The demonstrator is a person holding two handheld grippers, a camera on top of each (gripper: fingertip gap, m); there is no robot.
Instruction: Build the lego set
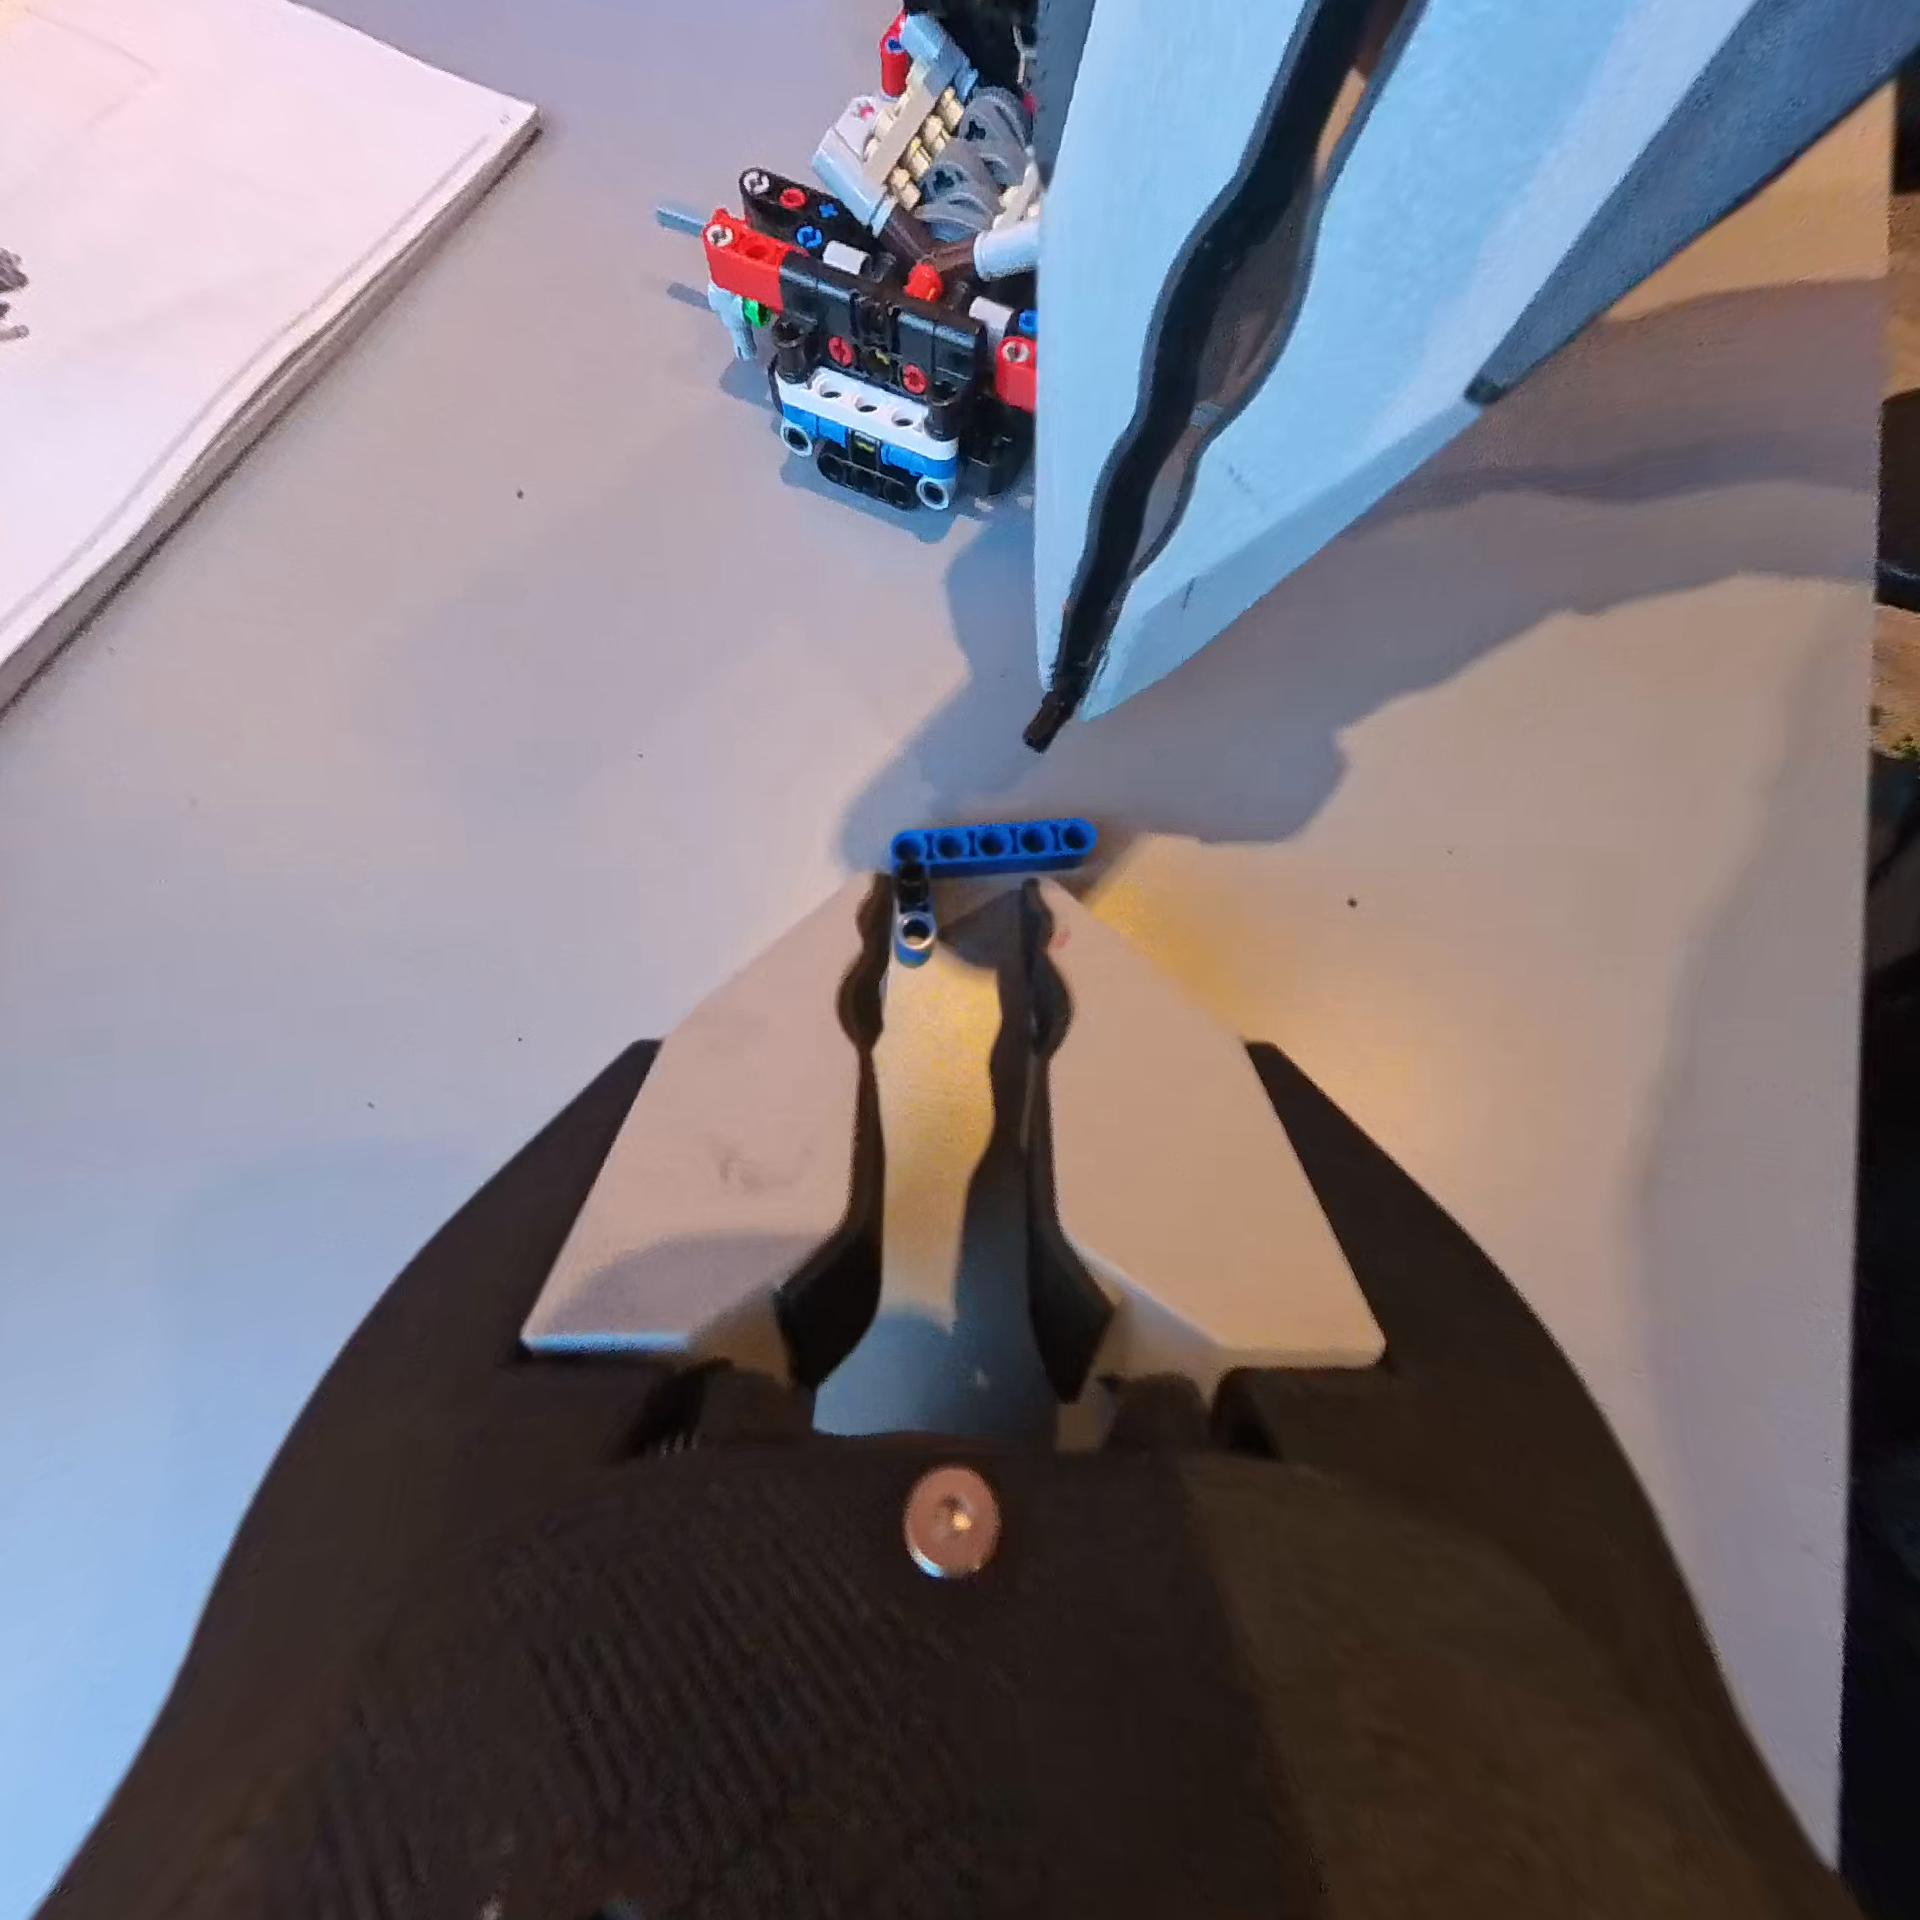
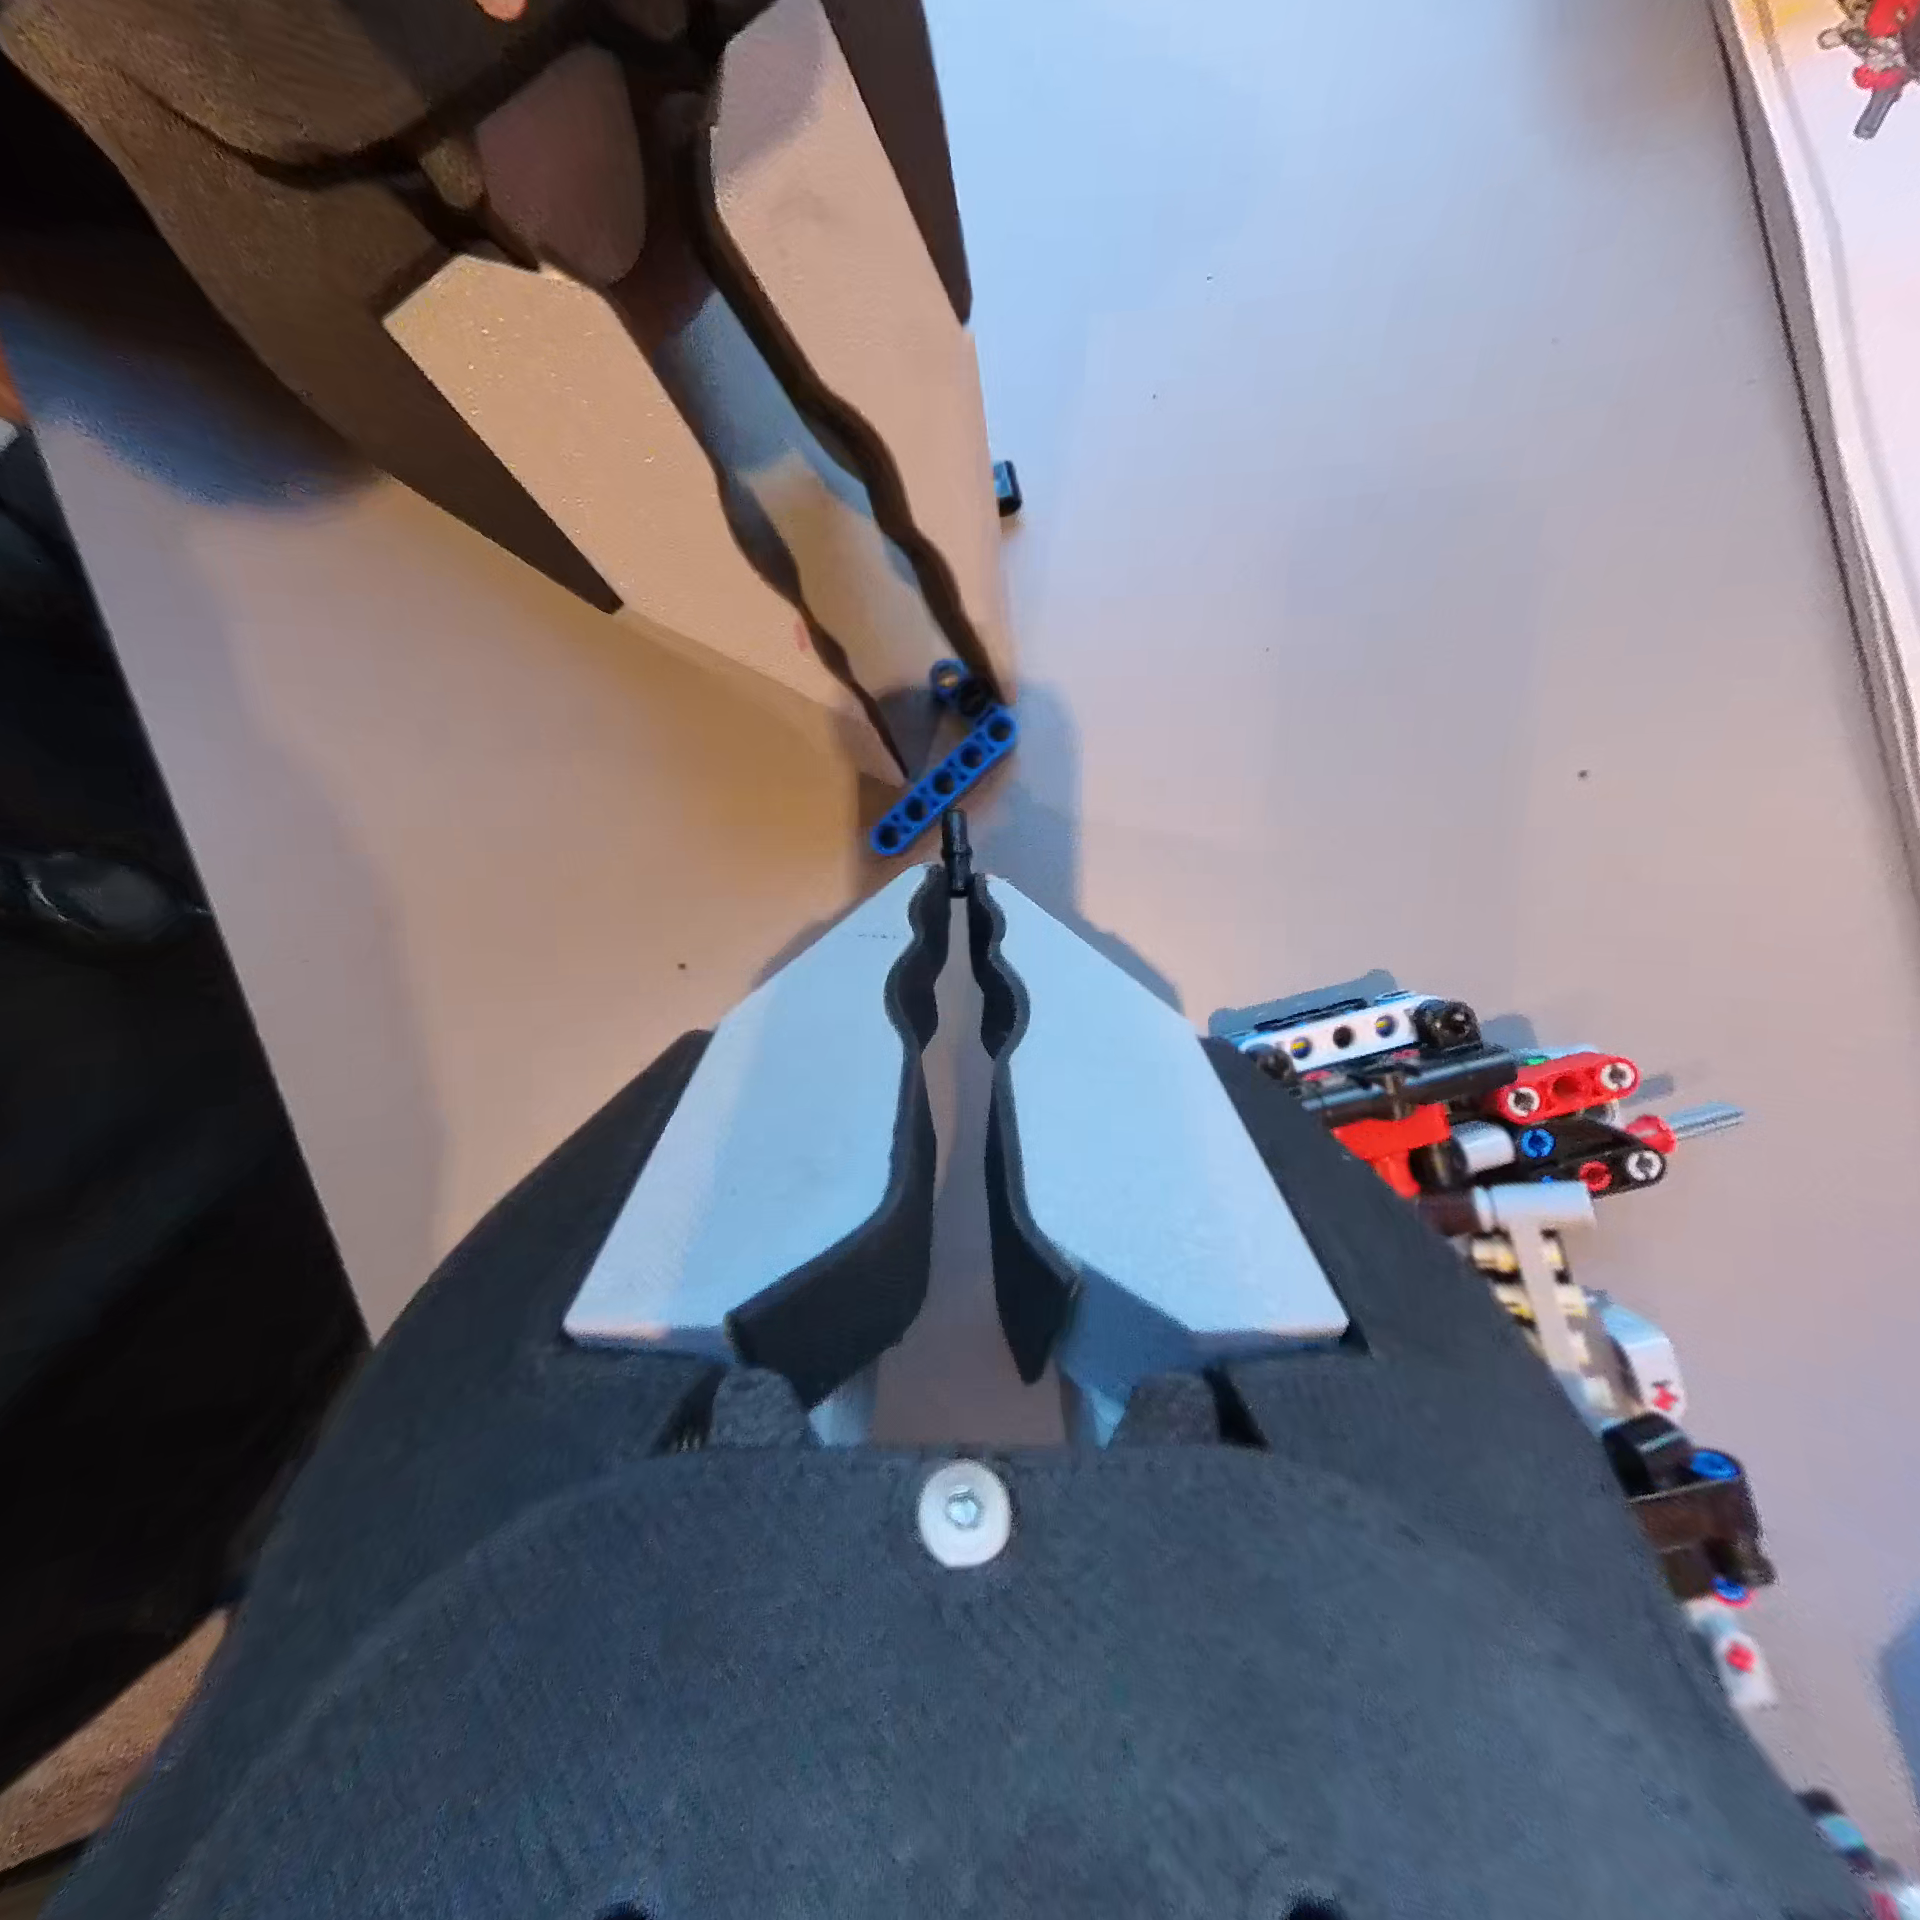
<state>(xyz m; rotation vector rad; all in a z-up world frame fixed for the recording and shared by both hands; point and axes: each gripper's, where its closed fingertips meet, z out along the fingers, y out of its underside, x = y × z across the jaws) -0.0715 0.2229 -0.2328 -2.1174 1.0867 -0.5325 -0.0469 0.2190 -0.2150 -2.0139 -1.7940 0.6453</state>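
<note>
Handling note first: the blue five-hole plastic beam (image 1: pixel 992 844) is light, stiff and smooth, so it will skate on the pale grey counter (image 1: pixel 416 831) if you push its holes sideways. It lies flat, with a short blue-and-black connector piece (image 1: pixel 914 920) joined at one end.

Left gripper (image 1: pixel 961 899): jaws set narrow, not shut. The connector piece sits between them, against one finger; I cannot tell whether the other finger touches anything. Judged: you are bracing the beam, not clamping it. Take hold across the beam's long flat sides if you need a firmer hold.

Right gripper (image 2: pixel 957 881): jaws closed on a small black plastic pin (image 2: pixel 954 847), held by its tail, tip pointing at the beam's middle holes, just short of contact. The pin is tiny and slick; squeeze off-centre and it may pivot or pop out.

Beyond the beam, the partly built red, black, white and blue model (image 1: pixel 883 343) stands on the counter, and farther off lies the white instruction booklet (image 1: pixel 208 260). A loose small black piece (image 2: pixel 1006 488) rests near the beam, beyond the left gripper's fingers.
</note>
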